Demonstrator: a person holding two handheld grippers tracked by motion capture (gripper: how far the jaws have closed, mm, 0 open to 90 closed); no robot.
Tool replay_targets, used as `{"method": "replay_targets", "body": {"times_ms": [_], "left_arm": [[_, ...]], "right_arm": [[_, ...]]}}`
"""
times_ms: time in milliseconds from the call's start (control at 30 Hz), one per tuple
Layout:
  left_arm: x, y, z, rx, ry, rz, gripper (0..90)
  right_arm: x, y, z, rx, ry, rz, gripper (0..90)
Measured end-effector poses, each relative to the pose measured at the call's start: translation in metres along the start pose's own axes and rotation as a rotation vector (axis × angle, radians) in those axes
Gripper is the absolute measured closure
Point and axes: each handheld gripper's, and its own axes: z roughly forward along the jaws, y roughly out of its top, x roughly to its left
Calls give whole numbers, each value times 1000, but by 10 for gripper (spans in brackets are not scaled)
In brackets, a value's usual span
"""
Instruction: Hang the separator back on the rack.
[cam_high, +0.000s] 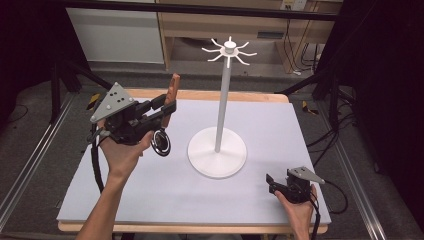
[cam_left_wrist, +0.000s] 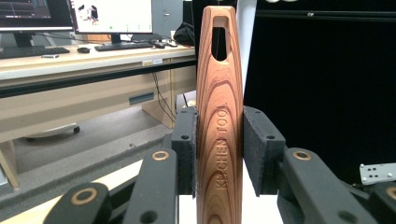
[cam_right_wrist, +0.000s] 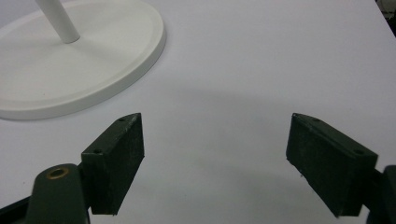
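Observation:
My left gripper (cam_high: 167, 109) is shut on a kitchen tool (cam_high: 172, 89) with a striped wooden handle, held above the table's left side. The handle points up and a round black-and-metal head (cam_high: 161, 143) hangs below the jaws. In the left gripper view the handle (cam_left_wrist: 219, 116), marked "KITCHEN TOOL" and slotted at its top, stands upright with both pads (cam_left_wrist: 187, 149) pressed on it. A white stand (cam_high: 223, 100) with a round base (cam_high: 217, 151) and a ring of hooks (cam_high: 229, 50) on top rises mid-table. My right gripper (cam_high: 272, 182) rests open at the front right, with nothing between its pads (cam_right_wrist: 114, 163).
A pale sheet (cam_high: 150, 195) covers the wooden table. The stand's base (cam_right_wrist: 70, 70) lies to the far left of the right gripper (cam_right_wrist: 212, 163). Beyond the table stand a wooden desk (cam_high: 220, 22), black tripod legs (cam_high: 65, 75) and trailing cables (cam_high: 330, 135).

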Motion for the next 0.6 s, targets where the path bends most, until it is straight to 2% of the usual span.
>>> {"method": "replay_targets", "body": {"times_ms": [67, 200, 600], "left_arm": [[-1, 3, 2, -6, -4, -2, 673], [-5, 12, 9, -8, -11, 21, 672], [-11, 29, 20, -27, -38, 29, 672]], "right_arm": [[0, 0, 1, 1, -1, -4, 194], [0, 0, 1, 6, -3, -6, 194], [0, 0, 2, 10, -1, -4, 194]]}}
